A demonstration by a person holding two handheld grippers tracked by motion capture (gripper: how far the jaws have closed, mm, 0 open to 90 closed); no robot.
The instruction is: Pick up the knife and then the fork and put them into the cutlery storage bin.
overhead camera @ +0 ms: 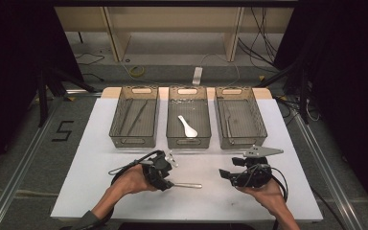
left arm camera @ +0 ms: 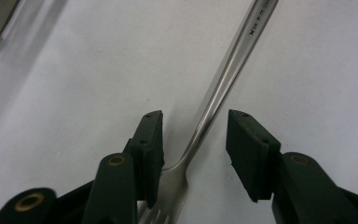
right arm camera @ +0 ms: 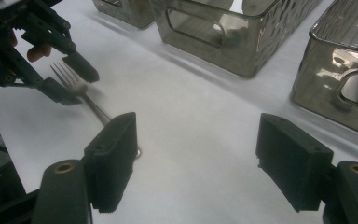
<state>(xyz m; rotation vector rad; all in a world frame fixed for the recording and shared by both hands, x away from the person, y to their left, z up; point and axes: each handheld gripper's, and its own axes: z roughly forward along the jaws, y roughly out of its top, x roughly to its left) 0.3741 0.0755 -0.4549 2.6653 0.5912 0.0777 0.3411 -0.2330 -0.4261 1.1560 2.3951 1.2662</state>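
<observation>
Slim silver metal fork (left arm camera: 216, 86) lies flat on white-covered counter (overhead camera: 100, 143), well short of three grey mesh baskets (overhead camera: 189, 123).

Left hand-held gripper (left arm camera: 193, 140) straddles fork neck just above tines. Jaws partly open, pads either side, no squeeze visible, fork not yet held. Neck likely chosen as narrow grip point.

Right hand-held gripper (right arm camera: 196, 154) hovers beside, jaws wide, empty.

White spoon (overhead camera: 187, 126) in middle basket suggests sorting by type.
</observation>
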